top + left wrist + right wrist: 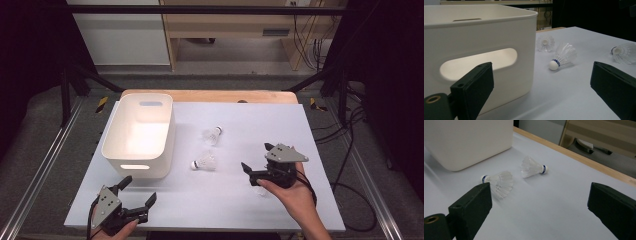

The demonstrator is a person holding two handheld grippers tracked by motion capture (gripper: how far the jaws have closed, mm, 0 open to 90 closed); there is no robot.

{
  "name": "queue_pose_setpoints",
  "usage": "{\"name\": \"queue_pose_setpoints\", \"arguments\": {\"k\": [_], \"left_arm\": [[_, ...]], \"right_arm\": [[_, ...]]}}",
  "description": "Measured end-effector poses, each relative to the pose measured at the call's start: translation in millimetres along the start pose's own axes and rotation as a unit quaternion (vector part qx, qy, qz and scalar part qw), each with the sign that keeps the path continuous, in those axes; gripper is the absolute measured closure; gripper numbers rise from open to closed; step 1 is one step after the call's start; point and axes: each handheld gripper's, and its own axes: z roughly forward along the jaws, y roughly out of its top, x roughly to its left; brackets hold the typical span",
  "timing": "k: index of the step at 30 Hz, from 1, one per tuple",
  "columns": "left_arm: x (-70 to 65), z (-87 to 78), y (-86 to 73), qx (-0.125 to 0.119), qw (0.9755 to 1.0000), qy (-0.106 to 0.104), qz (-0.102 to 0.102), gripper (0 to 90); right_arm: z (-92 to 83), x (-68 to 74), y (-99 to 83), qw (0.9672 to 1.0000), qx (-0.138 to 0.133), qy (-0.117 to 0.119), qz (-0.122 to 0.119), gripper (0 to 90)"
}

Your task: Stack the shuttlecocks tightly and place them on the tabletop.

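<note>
Resting on table: white rectangular plastic bin (140, 135), no readable writing
Shuttlecocks: two white feathered shuttlecocks with blue-banded cork (204, 161) (213, 134) beside bin
Right gripper (256, 160): jaws wide, grasping nothing, near shuttlecocks
Left gripper (138, 190): spread, empty-handed

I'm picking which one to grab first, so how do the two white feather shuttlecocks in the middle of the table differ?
The nearer white feather shuttlecock points its cork toward the white plastic bin; the farther white feather shuttlecock points its cork away from it. The nearer lies closer to the right hand-held gripper. Both lie on their sides.
</note>
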Motion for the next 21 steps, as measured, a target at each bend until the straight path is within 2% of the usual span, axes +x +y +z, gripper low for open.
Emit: {"name": "queue_pose_setpoints", "arguments": {"k": [4,7,11,12,17,18,21], "left_arm": [[4.3,-0.6,-3.1,-0.003,1.0000,0.007,-0.005,5.0],[8.7,-1.0,-6.7,-0.005,0.9998,0.015,-0.009,5.0],[11.3,-1.6,-7.0,-0.007,0.9998,0.019,-0.009,5.1],[12.1,-1.8,-7.1,-0.009,0.9997,0.020,-0.007,5.3],[14.2,-1.6,-8.3,-0.014,0.9994,0.030,-0.013,5.4],[14.5,-1.6,-7.9,-0.016,0.9993,0.032,-0.011,5.4],[15.3,-1.7,-7.7,-0.017,0.9992,0.034,-0.013,5.5]], "right_arm": [[11.2,2.8,10.8,0.9999,0.011,0.009,-0.007,6.4],[28.5,9.1,24.6,0.9994,0.019,0.014,-0.024,6.8],[41.3,13.6,33.9,0.9990,0.024,0.019,-0.032,7.0],[49.7,15.5,39.2,0.9988,0.025,0.023,-0.035,7.5],[66.7,16.9,47.8,0.9986,0.029,0.031,-0.032,8.4],[75.2,16.0,51.2,0.9987,0.031,0.031,-0.026,9.6],[82.9,14.4,54.4,0.9989,0.031,0.029,-0.019,10.0]]}}
